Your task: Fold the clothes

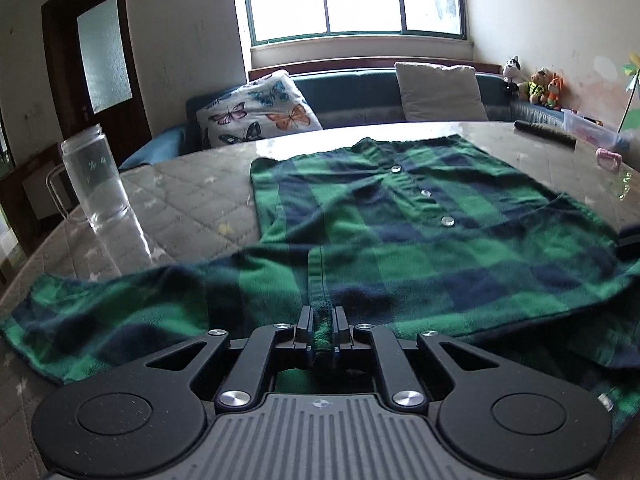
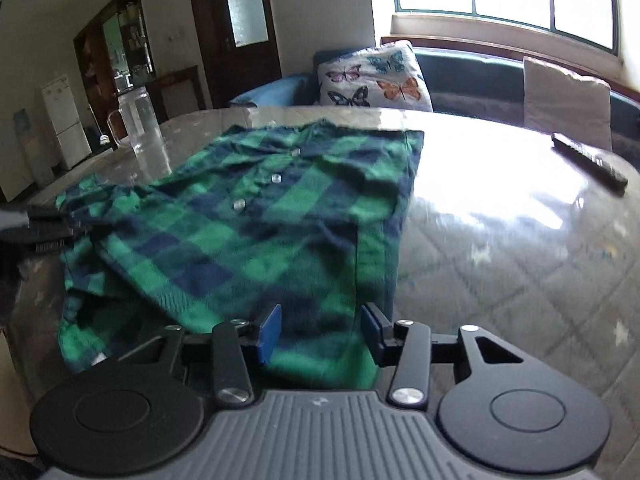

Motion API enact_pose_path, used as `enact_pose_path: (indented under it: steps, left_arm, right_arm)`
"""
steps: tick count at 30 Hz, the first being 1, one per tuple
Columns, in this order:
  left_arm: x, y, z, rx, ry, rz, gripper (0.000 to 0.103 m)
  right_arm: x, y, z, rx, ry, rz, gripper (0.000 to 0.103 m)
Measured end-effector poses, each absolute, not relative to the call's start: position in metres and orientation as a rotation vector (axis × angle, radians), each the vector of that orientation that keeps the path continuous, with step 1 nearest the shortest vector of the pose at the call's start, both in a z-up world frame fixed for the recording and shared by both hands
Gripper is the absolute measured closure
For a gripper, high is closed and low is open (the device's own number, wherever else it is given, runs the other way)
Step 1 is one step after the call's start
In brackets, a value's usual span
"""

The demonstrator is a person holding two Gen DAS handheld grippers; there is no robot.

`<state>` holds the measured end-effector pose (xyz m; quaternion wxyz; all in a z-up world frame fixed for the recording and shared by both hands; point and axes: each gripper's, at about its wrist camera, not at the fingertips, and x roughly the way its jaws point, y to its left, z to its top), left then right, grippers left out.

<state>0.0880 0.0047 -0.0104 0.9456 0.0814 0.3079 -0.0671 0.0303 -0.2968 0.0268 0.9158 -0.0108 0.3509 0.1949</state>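
Living rm w/ a round glossy bench (image 1: 192,196), quilted cloth under its clear top, sofa and window behind. Nearest in the left wrist view, the left gripper (image 1: 322,330) has its jaws together, clamped on a green hem strip of the shirt (image 1: 400,232). The shirt, green/navy plaid, lies spread on the bench, buttons (image 1: 425,193) up, one sleeve (image 1: 100,316) trailing out to the left along the near edge. In the right wrist view the right gripper (image 2: 318,330) sits low over the shirt's (image 2: 248,216) near edge, jaws apart, blue pads (image 2: 270,330) either side of the cloth w/o pinching it; the left gripper (image 2: 60,224) shows at that view's left edge, on the fabric. Beside the shirt, a clear jug (image 1: 94,176) w/ handle stands upright on the bench, apart from the cloth. Further back, right side, a dark remote (image 2: 588,164) lies flat, well apart from the shirt; a pink item (image 1: 609,158) nearby, too blurred to ID. Beyond the bench: butterfly cushion (image 1: 260,110) and a plain white cushion (image 1: 440,90) on the sofa, soft toys (image 1: 536,84) in the corner, dark door (image 1: 96,60) at left.
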Motion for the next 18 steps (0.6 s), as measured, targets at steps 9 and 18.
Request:
enact_pose_path:
  steps: [9,18]
  left_arm:
    - [0.086,0.011,-0.014,0.155,0.634,-0.115,0.091]
    - [0.081,0.017,-0.012,0.141,0.63,-0.103,0.087]
  right_arm:
    - [0.083,-0.273,0.026,-0.066,0.687,0.392,0.058]
    - [0.103,-0.273,0.016,-0.082,0.715,0.309,0.059]
